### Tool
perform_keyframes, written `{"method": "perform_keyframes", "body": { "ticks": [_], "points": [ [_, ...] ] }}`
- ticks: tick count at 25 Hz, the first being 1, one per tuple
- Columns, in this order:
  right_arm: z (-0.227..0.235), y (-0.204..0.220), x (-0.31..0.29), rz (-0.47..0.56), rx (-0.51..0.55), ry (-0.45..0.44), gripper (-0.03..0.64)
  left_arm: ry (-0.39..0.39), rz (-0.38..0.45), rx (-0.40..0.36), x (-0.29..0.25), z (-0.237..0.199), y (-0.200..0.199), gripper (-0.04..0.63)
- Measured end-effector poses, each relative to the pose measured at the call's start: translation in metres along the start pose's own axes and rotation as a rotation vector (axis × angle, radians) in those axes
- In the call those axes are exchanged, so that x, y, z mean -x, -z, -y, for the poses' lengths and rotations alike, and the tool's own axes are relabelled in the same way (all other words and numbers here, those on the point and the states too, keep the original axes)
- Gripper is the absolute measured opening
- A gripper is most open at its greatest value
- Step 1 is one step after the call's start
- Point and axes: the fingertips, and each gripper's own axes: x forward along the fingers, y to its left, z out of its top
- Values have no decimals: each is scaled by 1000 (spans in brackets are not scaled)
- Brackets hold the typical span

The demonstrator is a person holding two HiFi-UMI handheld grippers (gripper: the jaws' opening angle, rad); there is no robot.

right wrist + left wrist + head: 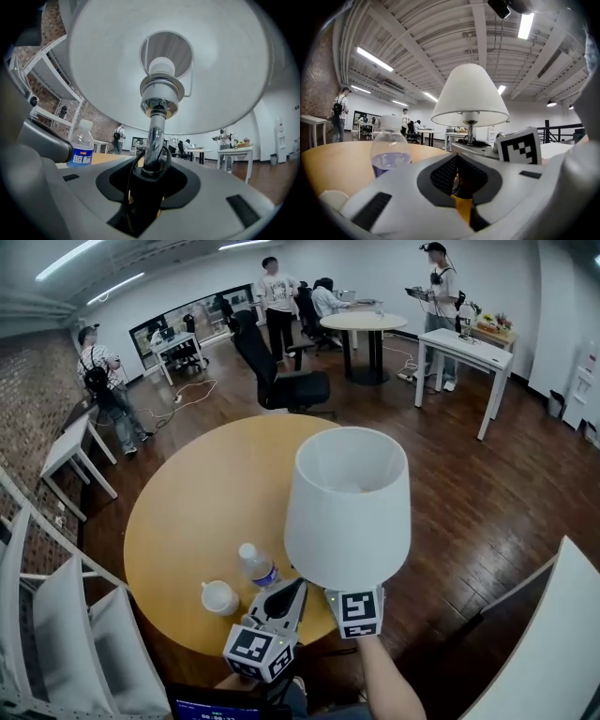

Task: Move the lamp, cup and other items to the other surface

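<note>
Cup [219,597] stands at the near edge of the round table [178,512], with a bottle [255,565] just beside it on the right. Left gripper [289,594] is over the same edge, jaws drawn together, nothing between them. Lamp [348,507] is upright over the near right edge, its stem clamped in the right gripper [150,180].

A black office chair [281,381] stands on the wooden floor [469,493]. One person [278,292] stands and one [328,298] sits by a round white table [364,322]. Another [441,292] stands at a white desk [469,345], and a fourth [98,371] near the brick wall [33,399].
</note>
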Motion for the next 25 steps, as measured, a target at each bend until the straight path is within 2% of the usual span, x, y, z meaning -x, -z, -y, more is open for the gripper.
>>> {"method": "perform_keyframes", "body": {
  "ticks": [5,11,16,19,25],
  "points": [
    [-15,22,-21,-3,9,-26,140,-1,-21,-16,5,-3,24,12],
    [-31,32,-20,-16,30,-52,143,9,-41,0,7,-3,24,12],
    [-27,24,-21,-18,0,-33,164,33,-46,4,9,2,26,12],
    [-25,26,-20,-22,-17,-16,205,41,-50,2,13,-2,25,12],
    [-28,35,-8,-19,-3,17,208,65,-54,2,18,-5,30,12]
  ]
}}
